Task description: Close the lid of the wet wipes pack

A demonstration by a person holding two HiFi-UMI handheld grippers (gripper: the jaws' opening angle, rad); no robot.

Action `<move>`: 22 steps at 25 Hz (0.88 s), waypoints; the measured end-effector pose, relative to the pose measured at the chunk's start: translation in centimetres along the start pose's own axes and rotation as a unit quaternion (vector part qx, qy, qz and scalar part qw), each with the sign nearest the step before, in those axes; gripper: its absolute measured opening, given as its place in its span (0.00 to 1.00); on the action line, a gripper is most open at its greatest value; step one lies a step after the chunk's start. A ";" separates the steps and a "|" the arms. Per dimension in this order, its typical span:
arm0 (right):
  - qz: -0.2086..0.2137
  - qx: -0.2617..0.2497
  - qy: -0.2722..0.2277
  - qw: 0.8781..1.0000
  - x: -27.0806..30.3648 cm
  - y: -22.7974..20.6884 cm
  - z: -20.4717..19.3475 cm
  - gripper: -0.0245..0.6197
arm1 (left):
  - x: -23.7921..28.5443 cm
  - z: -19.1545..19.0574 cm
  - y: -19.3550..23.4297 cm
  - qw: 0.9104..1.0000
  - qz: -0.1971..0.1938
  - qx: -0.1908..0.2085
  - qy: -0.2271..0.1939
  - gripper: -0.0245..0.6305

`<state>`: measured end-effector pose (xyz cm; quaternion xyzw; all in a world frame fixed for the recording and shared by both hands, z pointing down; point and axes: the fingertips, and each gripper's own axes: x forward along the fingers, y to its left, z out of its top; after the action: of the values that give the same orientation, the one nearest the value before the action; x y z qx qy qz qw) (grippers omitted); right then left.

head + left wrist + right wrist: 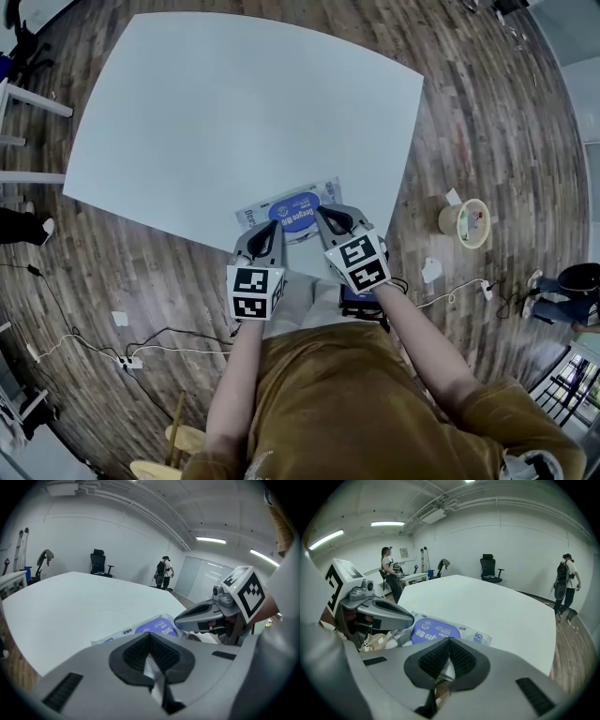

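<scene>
Wet wipes pack lies at the table's near edge, lower centre of frame, long axis left-to-right. Its blue lid appears already flat. The right claw sits at the lid's lower right, nearer it than the left claw. Both are pinched together and empty.

A glossy plastic wet wipes pack lies on a smooth matt table over a wood-plank floor.

A large white surface fills the upper middle of the frame over dark wood-plank floor; a beige ring-shaped roll lies at right.
</scene>
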<state>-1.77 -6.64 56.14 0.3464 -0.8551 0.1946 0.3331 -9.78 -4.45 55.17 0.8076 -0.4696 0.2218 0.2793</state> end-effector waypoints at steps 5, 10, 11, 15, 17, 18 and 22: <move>-0.006 0.004 -0.016 1.000 -1.8 0.1 0.6 0.05 | -0.9 0.9 -0.5 1.000 0.008 0.017 -0.019 0.03; -0.013 0.004 -0.035 0.999 -3.8 -0.4 1.1 0.05 | -1.5 1.7 -1.5 0.999 0.014 0.024 -0.032 0.03; -0.015 0.004 -0.038 0.999 -4.2 -0.5 1.1 0.05 | -1.7 1.8 -1.7 0.999 0.015 0.025 -0.035 0.03; -0.020 0.004 -0.051 0.999 -5.7 -0.9 0.9 0.05 | -2.4 2.4 -2.8 0.998 0.021 0.033 -0.047 0.03; -0.024 0.003 -0.058 0.998 -6.5 -1.0 0.9 0.05 | -2.9 2.7 -3.4 0.998 0.022 0.031 -0.055 0.03; -0.025 0.004 -0.064 0.998 -6.9 -1.0 0.9 0.05 | -3.2 2.9 -3.7 0.997 0.023 0.032 -0.059 0.03; -0.031 0.012 -0.102 0.994 -9.5 -1.3 2.2 0.05 | -4.5 4.1 -5.0 0.995 0.026 0.052 -0.077 0.03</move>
<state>3.30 -4.39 48.01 0.3949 -0.8710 0.1579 0.2461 -7.09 -2.26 48.12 0.8233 -0.4981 0.1902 0.1946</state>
